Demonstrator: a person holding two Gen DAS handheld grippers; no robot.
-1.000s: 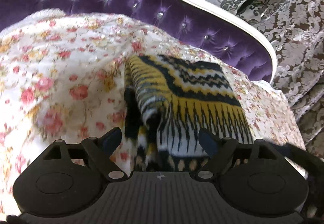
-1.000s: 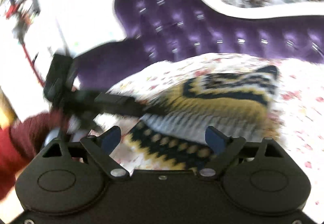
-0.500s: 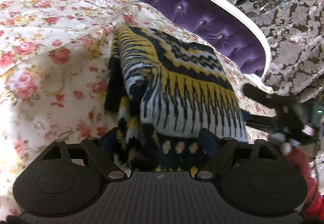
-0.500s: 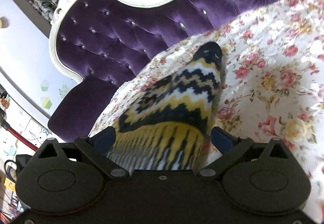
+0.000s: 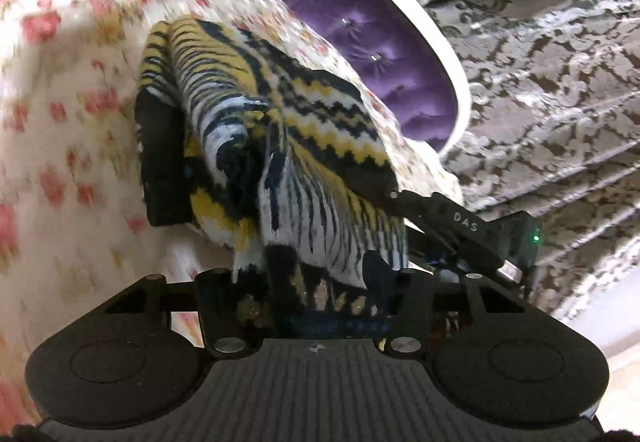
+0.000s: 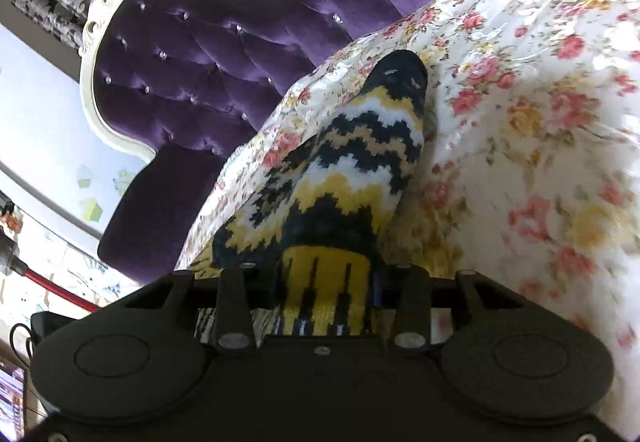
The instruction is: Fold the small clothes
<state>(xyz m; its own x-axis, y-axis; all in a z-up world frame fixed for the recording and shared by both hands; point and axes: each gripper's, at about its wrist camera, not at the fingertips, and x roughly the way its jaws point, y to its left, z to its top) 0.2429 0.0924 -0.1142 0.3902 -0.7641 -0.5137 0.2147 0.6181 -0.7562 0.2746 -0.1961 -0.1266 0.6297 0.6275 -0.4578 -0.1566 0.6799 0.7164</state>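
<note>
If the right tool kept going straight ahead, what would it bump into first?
The right tool is already shut on the knitted sweater, so that comes first. Beyond it probably lies the flowery bedspread.

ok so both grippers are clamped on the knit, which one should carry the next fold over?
Left, probably. The left gripper pinches a bunched hem of the knit garment, with loose layers to lay over. The right gripper holds the opposite end, which lies flatter on the floral bedspread, a natural anchor.
</note>
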